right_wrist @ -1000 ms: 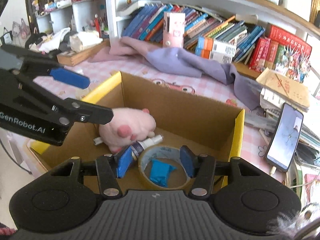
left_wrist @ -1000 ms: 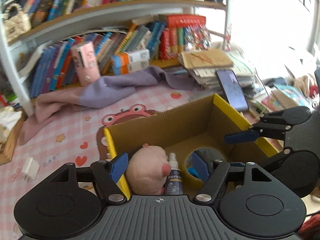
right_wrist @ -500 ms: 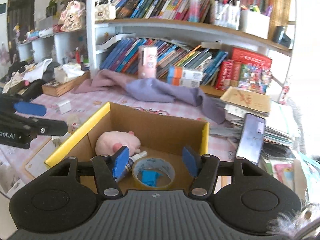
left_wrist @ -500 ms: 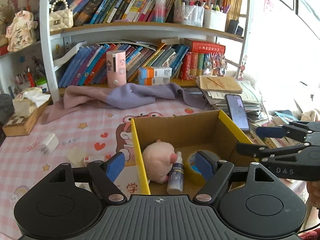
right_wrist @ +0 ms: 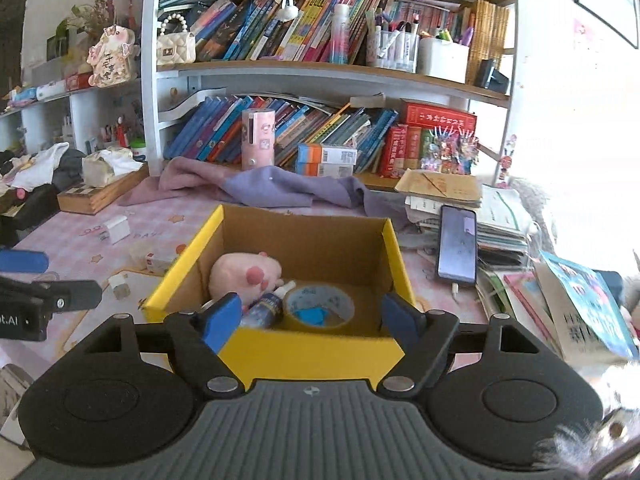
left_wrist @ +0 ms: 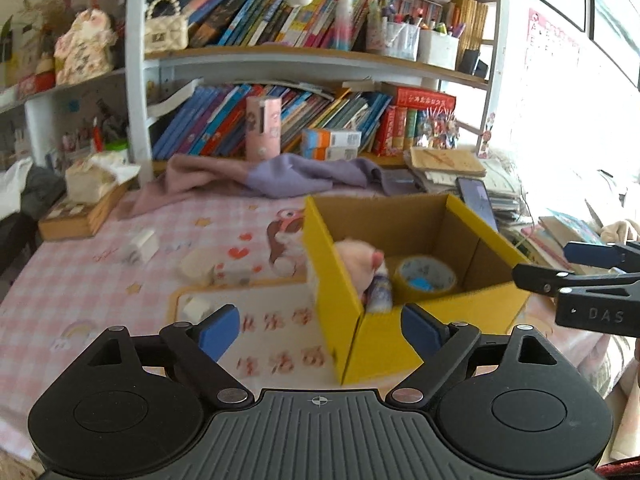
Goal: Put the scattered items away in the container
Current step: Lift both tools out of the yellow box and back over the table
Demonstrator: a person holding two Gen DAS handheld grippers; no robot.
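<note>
— Where does the box sit from your grippers?

— Your cardboard box (right_wrist: 308, 240), yellow outside and plain brown inside, stands on the pink checked tablecloth (left_wrist: 80, 280). Your right gripper (right_wrist: 312, 318) hangs just above the box's near wall with its fingers spread wide and nothing between the blue pads (right_wrist: 220, 316). Your left gripper (left_wrist: 320, 330) is off the box's near left corner, also spread and empty.

— And what's in the box?

— A pink plush toy (right_wrist: 244, 274) lies against the box's left wall. Beside it a roll of tan tape (right_wrist: 318, 306) lies flat, with something blue (right_wrist: 310, 314) in its core. A small spray bottle (right_wrist: 268, 304) with a dark blue label lies tilted between toy and tape; its print is too small to read.

— Anything outside the box?

— Left of the box you have a white plug-like block (left_wrist: 142, 244), a pale rounded lump (left_wrist: 198, 266), a small flat packet (left_wrist: 234, 276) and a small white cube (left_wrist: 196, 306), all blurred.

— Any writing?

— In your left view the other gripper's arm reads "DAS" (left_wrist: 606, 314); in your right view, "t.AI" (right_wrist: 8, 320). Red Chinese characters (left_wrist: 280, 344) on the mat near the box are blurred.
</note>
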